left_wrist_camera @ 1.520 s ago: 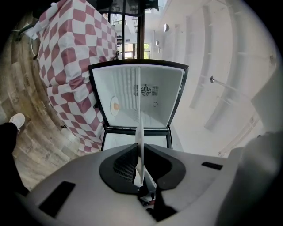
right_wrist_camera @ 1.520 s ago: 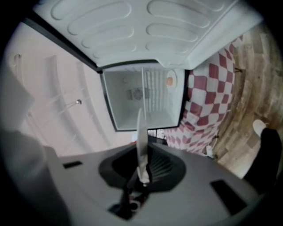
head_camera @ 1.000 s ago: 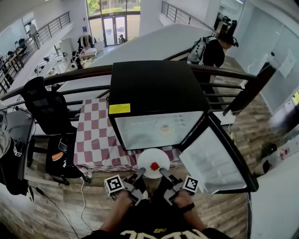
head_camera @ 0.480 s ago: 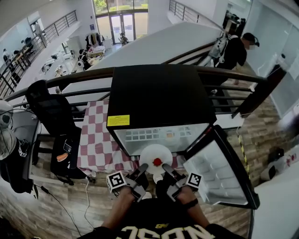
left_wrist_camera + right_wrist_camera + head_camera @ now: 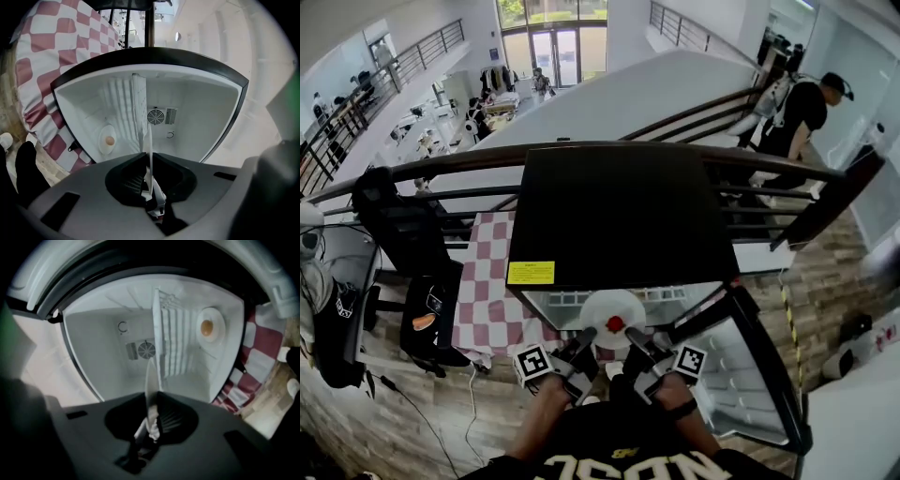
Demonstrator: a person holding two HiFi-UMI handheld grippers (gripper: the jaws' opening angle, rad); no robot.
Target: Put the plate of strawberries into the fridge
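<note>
A white plate (image 5: pixel 612 307) carrying a red strawberry (image 5: pixel 615 324) hangs at the mouth of the open black fridge (image 5: pixel 619 211). My left gripper (image 5: pixel 587 336) is shut on the plate's near left rim, and my right gripper (image 5: pixel 633 336) is shut on its near right rim. In the left gripper view the plate (image 5: pixel 151 157) shows edge-on as a thin white line running into the left gripper (image 5: pixel 149 185). The right gripper view shows the same plate (image 5: pixel 150 378) edge-on in the right gripper (image 5: pixel 151 423). Both look into the white fridge interior (image 5: pixel 197 117).
Inside the fridge, a small dish with an orange-brown item (image 5: pixel 108 139) sits by a wire shelf (image 5: pixel 126 112). The fridge door (image 5: pixel 741 375) stands open to the right. A red-checked tablecloth (image 5: pixel 487 291) and a black office chair (image 5: pixel 403 225) are at left. A person (image 5: pixel 802 112) stands beyond the railing.
Both grippers have carried the plate forward to the fridge opening. The view has moved closer, so the fridge's black top now hides most of the interior.
</note>
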